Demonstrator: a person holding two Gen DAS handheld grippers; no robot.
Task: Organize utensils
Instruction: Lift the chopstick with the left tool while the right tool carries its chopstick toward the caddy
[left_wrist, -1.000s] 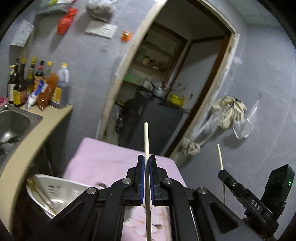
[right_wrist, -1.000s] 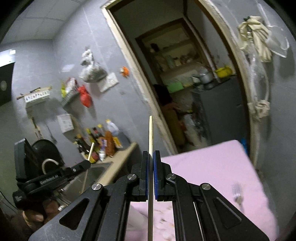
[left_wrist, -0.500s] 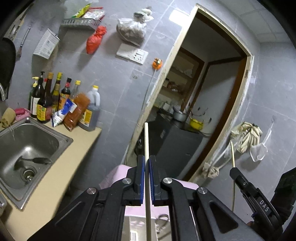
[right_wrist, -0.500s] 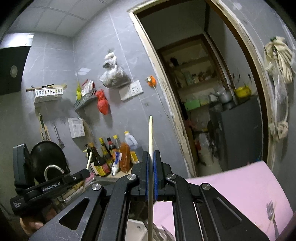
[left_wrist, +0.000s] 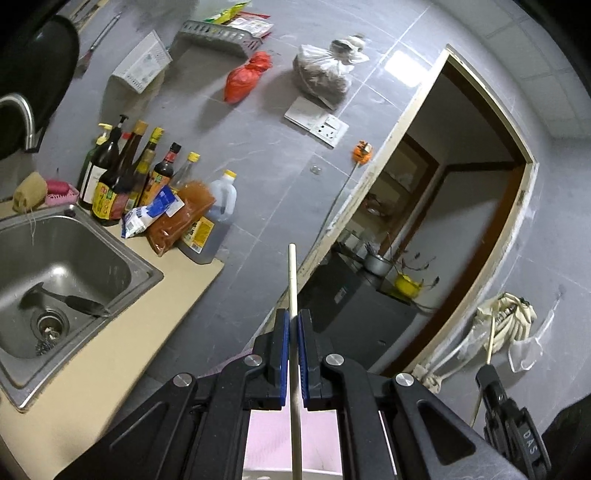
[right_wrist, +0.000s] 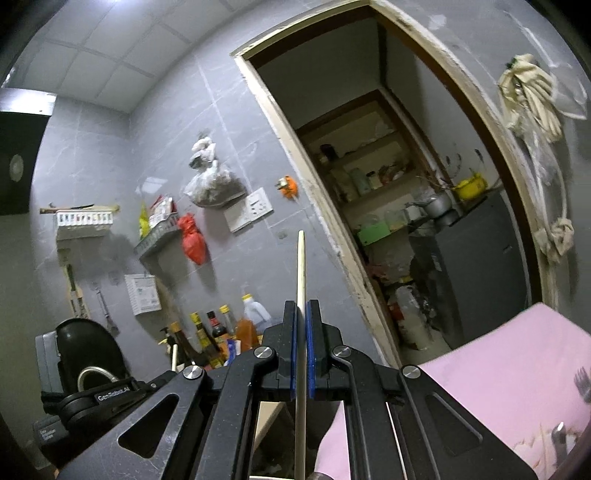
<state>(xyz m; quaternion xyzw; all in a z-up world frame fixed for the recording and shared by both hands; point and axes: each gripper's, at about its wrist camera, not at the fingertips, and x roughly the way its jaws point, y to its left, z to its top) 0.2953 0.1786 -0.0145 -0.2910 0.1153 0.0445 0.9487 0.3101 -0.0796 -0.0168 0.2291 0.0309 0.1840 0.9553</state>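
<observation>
My left gripper (left_wrist: 292, 325) is shut on a pale wooden chopstick (left_wrist: 291, 273) that sticks forward between its blue pads, pointing toward the grey tiled wall beside the doorway. My right gripper (right_wrist: 302, 314) is shut on a second chopstick (right_wrist: 300, 266), also held forward and up. The right gripper (left_wrist: 489, 373) shows at the lower right of the left wrist view with its chopstick (left_wrist: 491, 339). The left gripper (right_wrist: 110, 389) shows at the lower left of the right wrist view with its chopstick (right_wrist: 173, 356). A fork (right_wrist: 581, 380) lies on the pink cloth at the right edge.
A steel sink (left_wrist: 122, 258) with a dark utensil (left_wrist: 77, 302) in it is set in a beige counter (left_wrist: 122, 347). Several sauce bottles (left_wrist: 122, 177) stand at the wall. A pink-covered table (right_wrist: 509, 369) lies below, an open doorway (right_wrist: 406, 221) behind, and wall racks (left_wrist: 218, 35) above.
Both grippers swung left and away from the pink table, each still holding its chopstick. The sink, counter and bottles came into full view on the left; the white basket dropped out of sight.
</observation>
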